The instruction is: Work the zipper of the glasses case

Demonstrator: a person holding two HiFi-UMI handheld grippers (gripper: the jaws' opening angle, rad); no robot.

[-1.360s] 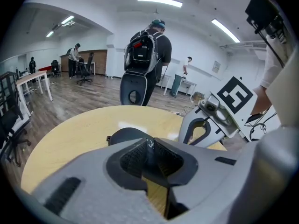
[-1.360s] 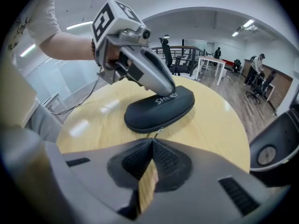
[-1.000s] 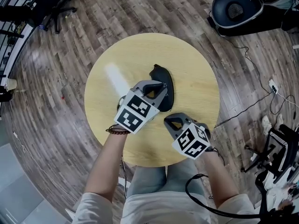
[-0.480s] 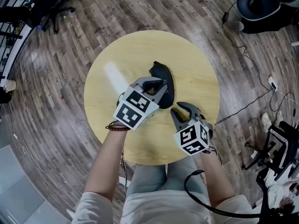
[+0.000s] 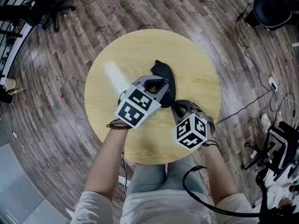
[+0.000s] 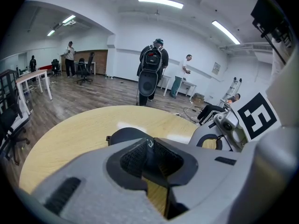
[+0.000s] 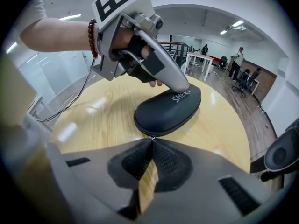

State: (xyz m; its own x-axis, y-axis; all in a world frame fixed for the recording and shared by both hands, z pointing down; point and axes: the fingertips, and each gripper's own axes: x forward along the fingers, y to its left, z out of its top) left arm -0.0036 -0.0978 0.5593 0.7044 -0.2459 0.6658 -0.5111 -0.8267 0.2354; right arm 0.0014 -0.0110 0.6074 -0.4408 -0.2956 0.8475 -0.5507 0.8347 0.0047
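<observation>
A black zippered glasses case (image 5: pixel 164 74) lies near the middle of the round wooden table (image 5: pixel 117 55). My left gripper (image 5: pixel 158 86) is shut on the case's side, and the case's dark edge sits wedged between its pads (image 6: pixel 135 157). In the right gripper view its upper finger (image 7: pixel 180 88) lies across the case (image 7: pixel 168 108) lid. My right gripper (image 5: pixel 179 107) is at the case's near end. Its tips (image 7: pixel 151 140) meet in a point there, shut on a small metal zipper pull.
The table stands on a wood-plank floor with cables (image 5: pixel 243 108) trailing at the right. A dark chair base (image 5: pixel 273 3) is at top right and dark equipment (image 5: pixel 280 157) at the right edge. Several people (image 6: pixel 152 69) stand far off across the room.
My right gripper has moved up to the case's near end, tipped further down, and its jaws, open earlier, have come together. The left gripper has kept still on the case.
</observation>
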